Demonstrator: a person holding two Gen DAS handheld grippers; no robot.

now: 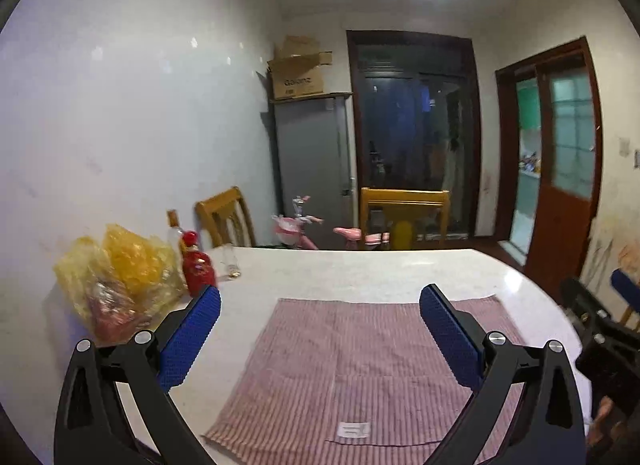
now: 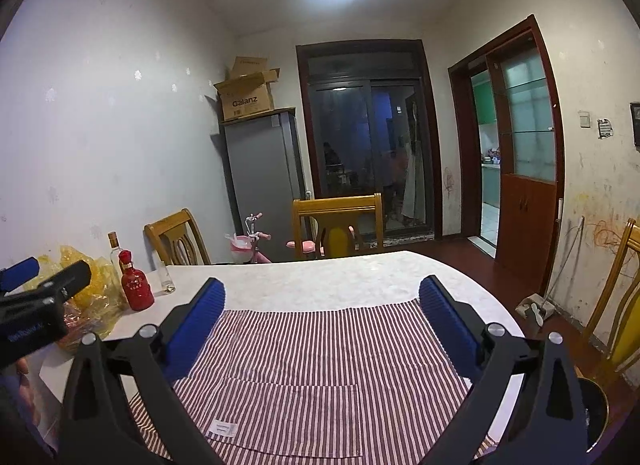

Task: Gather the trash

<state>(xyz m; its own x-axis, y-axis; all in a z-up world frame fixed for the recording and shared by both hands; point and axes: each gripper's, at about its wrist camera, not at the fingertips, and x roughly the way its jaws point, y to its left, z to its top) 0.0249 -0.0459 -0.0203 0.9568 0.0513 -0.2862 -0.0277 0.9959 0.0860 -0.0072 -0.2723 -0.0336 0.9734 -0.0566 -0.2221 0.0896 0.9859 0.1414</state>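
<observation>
On the pale table (image 2: 360, 277) a red-and-white striped cloth (image 2: 320, 353) lies flat at the near edge, with a small white label (image 2: 224, 428) near its front hem. Far across the room stand a grey fridge (image 2: 264, 177) with a cardboard box (image 2: 246, 95) on top, a dark glass door (image 2: 368, 145), and two wooden chairs (image 2: 338, 225) at the table's far side, a pink child's bike (image 2: 250, 243) between them.

At the far left of the table, against the wall, sits a crumpled yellow bag (image 1: 120, 277), the only loose clutter on the table. Just right of it stand a red bottle (image 2: 136, 283), a clear bottle (image 2: 115, 251) behind it, and a small glass (image 2: 167, 277).

The right gripper (image 2: 322, 293) hangs over the cloth with its blue pads spread to their widest and nothing between them. The left gripper (image 1: 320, 301), likewise released and empty, hovers over the cloth's left part, well short of the bag. Both point slightly downward toward the far side.
</observation>
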